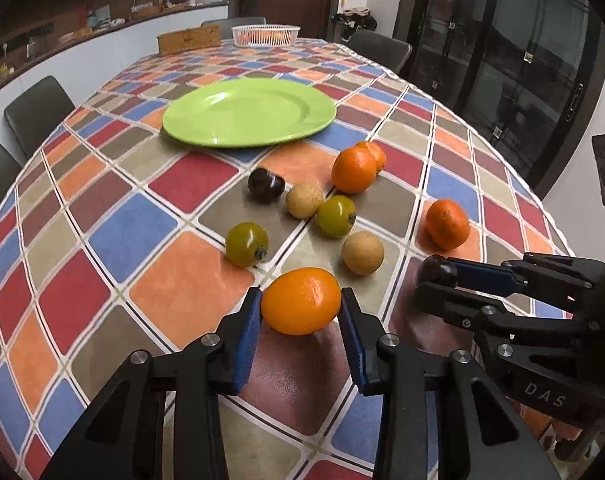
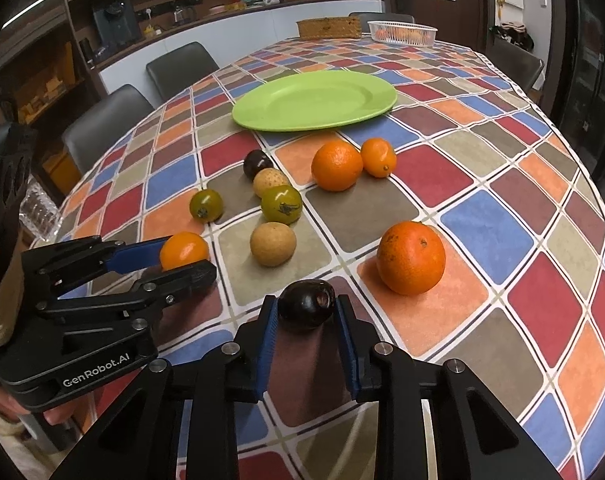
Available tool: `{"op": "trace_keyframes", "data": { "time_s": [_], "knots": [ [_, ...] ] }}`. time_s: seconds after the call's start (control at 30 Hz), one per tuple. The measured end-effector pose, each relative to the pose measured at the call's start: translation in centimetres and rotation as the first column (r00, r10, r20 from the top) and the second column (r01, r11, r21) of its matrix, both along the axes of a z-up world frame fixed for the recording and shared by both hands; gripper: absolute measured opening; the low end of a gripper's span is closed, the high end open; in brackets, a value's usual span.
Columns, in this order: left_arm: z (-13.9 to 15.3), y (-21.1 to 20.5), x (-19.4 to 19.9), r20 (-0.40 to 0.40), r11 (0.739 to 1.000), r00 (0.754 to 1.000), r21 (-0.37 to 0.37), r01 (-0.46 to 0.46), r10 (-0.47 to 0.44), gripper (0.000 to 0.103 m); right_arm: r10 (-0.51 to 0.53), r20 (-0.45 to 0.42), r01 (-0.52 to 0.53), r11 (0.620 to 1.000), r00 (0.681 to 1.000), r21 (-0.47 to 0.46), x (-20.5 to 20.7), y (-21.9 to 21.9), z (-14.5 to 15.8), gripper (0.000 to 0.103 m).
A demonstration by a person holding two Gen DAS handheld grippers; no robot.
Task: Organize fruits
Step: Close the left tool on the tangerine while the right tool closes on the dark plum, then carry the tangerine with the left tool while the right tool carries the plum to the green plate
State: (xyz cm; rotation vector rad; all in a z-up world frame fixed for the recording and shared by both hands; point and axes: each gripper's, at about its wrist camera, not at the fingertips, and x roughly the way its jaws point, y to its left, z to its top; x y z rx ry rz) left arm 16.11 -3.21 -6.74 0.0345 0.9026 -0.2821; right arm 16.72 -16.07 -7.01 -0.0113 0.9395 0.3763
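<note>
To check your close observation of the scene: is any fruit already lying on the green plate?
No: the green plate lies bare, and every loose fruit sits on the tablecloth in front of it.

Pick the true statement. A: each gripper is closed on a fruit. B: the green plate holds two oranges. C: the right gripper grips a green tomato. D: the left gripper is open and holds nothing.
A: the left gripper clamps a small orange fruit, and the right gripper clamps a dark plum; the green plate holds nothing.

Dim warm indoor light, soft shadows, glare on the green plate (fisheye bends edges).
</note>
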Motion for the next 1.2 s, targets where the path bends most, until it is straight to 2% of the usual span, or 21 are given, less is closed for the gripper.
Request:
{"op": "trace_keyframes", "data": {
  "time_s": [0.23, 0.47, 0.7, 0.97, 1.2],
  "knots": [
    [1.9, 0.0, 0.9, 0.052, 1.000, 0.999, 0.012, 0.013, -0.014, 0.038, 0.012, 0.042, -0.013, 1.000, 0.999, 0.015, 0.7, 0.2, 1.9, 0.029],
    [3.5, 0.3, 3.8, 0.108, 0.999, 0.994, 0.043, 0.010, -0.015, 0.038, 0.028, 0.086, -0.028, 1.000, 0.996, -0.003, 3.3, 0.7, 3.5, 0.029],
    [4.9, 0.9, 7.0, 0.120, 1.000, 0.993, 0.014, 0.022, -0.024, 0.038, 0.031, 0.101, -0.030, 0.999, 0.994, -0.010, 6.9, 1.1, 4.8, 0.029],
    [5.8, 1.6, 11.4, 0.096, 1.000, 0.995, -0.005, 0.022, -0.022, 0.038, 0.053, 0.100, -0.051, 0.998, 0.994, -0.024, 11.1, 2.2, 6.1, 0.029],
    [4.5, 2.3, 15.0, 0.032, 1.000, 0.999, -0.009, 0.021, -0.021, 0.038, 0.056, 0.045, -0.055, 0.998, 0.997, -0.027, 14.9, 2.8, 5.6, 0.029]
  ]
}}
